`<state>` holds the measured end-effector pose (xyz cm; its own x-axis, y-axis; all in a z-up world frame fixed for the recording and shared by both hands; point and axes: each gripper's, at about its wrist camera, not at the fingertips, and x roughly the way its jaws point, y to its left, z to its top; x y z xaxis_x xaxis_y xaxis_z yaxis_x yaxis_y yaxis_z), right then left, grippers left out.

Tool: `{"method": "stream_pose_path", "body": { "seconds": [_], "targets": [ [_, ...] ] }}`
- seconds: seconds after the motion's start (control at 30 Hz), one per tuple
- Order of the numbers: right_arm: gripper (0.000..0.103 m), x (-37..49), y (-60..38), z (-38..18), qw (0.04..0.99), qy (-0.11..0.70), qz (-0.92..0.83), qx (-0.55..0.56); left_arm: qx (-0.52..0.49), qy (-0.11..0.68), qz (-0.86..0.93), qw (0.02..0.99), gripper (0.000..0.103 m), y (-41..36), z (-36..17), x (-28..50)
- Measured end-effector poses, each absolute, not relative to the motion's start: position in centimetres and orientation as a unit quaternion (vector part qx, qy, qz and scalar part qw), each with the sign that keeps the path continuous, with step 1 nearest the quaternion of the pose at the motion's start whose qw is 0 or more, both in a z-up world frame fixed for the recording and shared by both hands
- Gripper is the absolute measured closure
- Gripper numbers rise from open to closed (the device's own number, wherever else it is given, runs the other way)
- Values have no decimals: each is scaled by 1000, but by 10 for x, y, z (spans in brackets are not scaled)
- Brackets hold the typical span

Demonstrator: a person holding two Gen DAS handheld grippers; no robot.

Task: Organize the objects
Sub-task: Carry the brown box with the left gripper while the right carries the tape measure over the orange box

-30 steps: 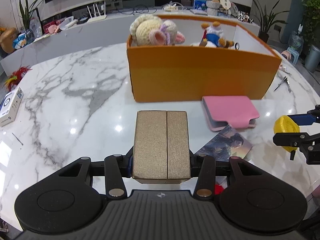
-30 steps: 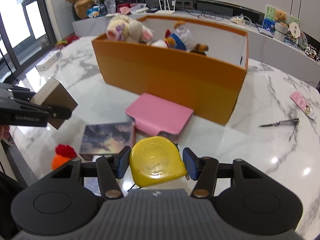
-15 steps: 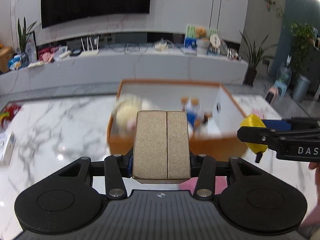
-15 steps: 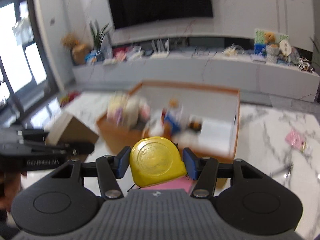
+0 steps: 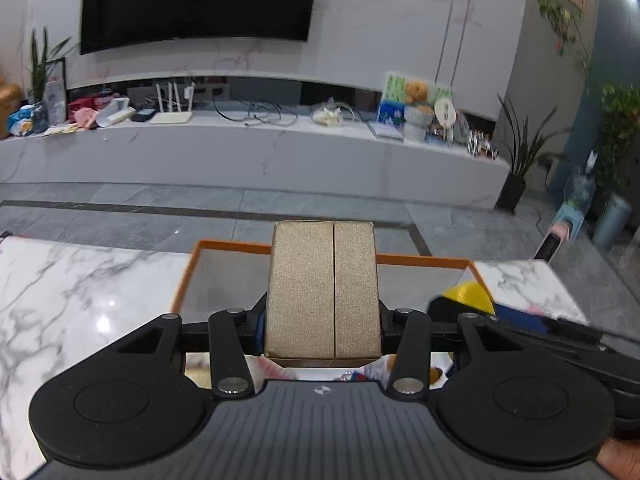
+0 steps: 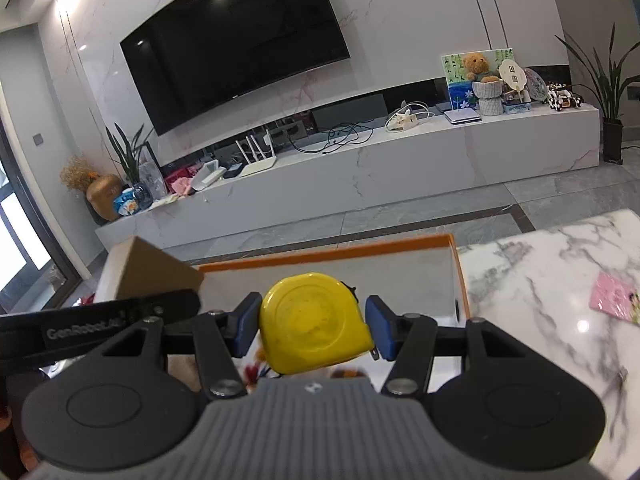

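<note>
Both loaded claws now above orange box (image 5: 424, 261)

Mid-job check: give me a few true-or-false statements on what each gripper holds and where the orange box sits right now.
1. The left gripper is shut on a gold rectangular box. True.
2. The right gripper holds a red ball. False: it grips a yellow round tape measure.
3. The orange cardboard box lies under both grippers. True.
4. The orange box stands on the floor. False: it sits on the white marble table.
</note>
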<state>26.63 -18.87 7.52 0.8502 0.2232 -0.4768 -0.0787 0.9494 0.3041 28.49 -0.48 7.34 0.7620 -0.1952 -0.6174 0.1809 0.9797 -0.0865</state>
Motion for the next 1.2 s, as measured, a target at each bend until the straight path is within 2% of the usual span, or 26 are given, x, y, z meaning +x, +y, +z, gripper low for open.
{"method": "stream_pose_path", "body": {
  "seconds": [0.17,0.6,0.77,1.2],
  "targets": [
    [45,299,-191,59,946,289,78,128,23,378,-100,920,51,-14,56,319],
    [45,382,-196,29,884,448,111,76,67,485,-87,868,51,-22,19,372],
    [45,398,-186,19,870,482,95,41,57,529,-87,842,51,-16,4,388],
    [45,428,-184,0,828,555,70,40,47,606,-48,792,51,-17,-29,418]
  ]
}}
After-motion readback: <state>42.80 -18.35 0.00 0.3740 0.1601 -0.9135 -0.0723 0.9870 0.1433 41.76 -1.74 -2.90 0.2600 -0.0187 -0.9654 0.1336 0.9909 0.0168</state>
